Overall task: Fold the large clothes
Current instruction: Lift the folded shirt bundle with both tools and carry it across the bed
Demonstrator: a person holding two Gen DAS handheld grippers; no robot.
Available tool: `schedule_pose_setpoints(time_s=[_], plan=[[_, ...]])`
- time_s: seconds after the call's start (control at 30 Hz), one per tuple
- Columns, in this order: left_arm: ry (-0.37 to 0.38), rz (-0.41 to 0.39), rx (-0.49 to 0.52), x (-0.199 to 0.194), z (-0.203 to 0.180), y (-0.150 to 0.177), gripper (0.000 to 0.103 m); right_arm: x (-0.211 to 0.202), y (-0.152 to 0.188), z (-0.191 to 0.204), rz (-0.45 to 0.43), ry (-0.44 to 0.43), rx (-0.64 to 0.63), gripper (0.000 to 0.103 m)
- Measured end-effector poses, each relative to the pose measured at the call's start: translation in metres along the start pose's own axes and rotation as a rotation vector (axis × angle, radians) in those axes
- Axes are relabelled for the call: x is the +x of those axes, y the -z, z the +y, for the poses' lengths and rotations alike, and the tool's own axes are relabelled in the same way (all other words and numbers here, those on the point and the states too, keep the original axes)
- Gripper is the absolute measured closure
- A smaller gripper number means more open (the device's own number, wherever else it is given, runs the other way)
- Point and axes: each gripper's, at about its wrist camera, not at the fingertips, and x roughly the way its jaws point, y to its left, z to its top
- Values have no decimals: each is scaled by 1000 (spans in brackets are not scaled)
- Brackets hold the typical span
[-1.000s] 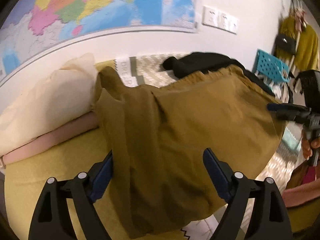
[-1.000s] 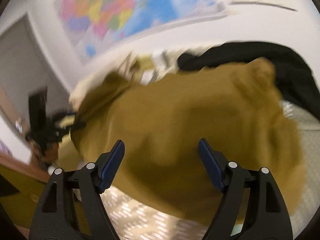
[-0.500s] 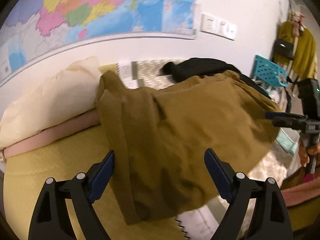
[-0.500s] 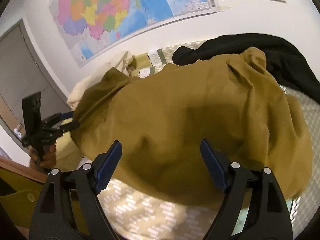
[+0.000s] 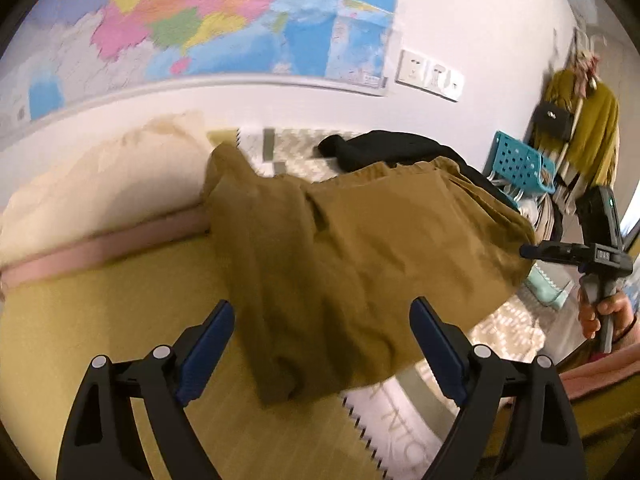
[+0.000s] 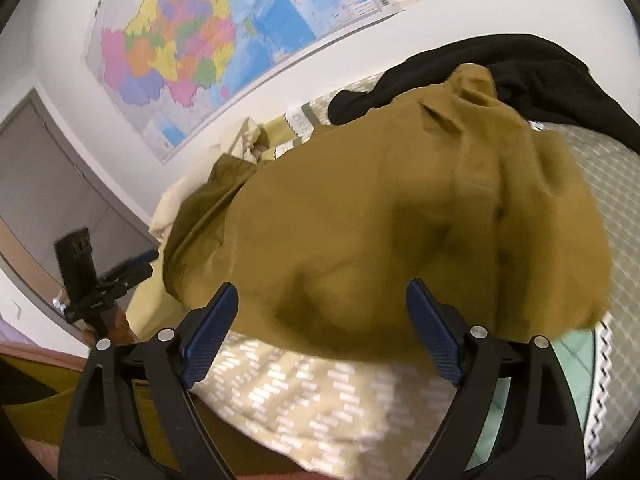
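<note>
A large mustard-brown garment [image 5: 360, 248] lies spread and rumpled on the bed; it also fills the right wrist view [image 6: 400, 220]. My left gripper [image 5: 322, 346] is open and empty, held just above the garment's near edge. My right gripper [image 6: 322, 330] is open and empty over the garment's other edge. The right gripper also shows at the far right of the left wrist view [image 5: 532, 251], beside the garment. The left gripper shows at the left of the right wrist view [image 6: 140, 260].
A black garment [image 5: 392, 150] lies behind the brown one. A cream pillow [image 5: 100, 184] and a pink roll [image 5: 104, 250] lie at the left. A yellow bedspread [image 5: 100, 328] and a patterned blanket [image 6: 300, 392] cover the bed. A teal basket [image 5: 520, 160] stands at the right.
Both grippers have drawn back a little from the garment, so more bedspread and blanket show at its near edges. Both stay open and empty.
</note>
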Motion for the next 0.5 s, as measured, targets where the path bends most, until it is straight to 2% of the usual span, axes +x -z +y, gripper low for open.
schedule_pose_setpoints(time_s=[0.1, 0.2, 0.27, 0.3, 0.33, 0.37, 0.43, 0.5], plan=[[3, 63, -62, 5, 15, 12, 17, -14, 7, -9, -14, 17, 40, 16], [-11, 89, -77, 9, 17, 21, 21, -24, 16, -20, -23, 27, 90, 14], [-29, 91, -74, 13, 18, 25, 38, -27, 22, -27, -25, 32, 118, 14], [-29, 102, -81, 18, 20, 26, 43, -28, 23, -30, -28, 34, 126, 14], [-32, 114, -92, 21, 22, 27, 54, -28, 25, -33, -31, 32, 136, 14], [6, 129, -117, 25, 27, 28, 61, -29, 26, -35, -35, 33, 147, 14], [70, 114, -147, 23, 34, 31, 69, -32, 30, -41, -44, 28, 163, 14], [94, 103, -155, 18, 38, 33, 74, -33, 31, -47, -58, 19, 188, 14]])
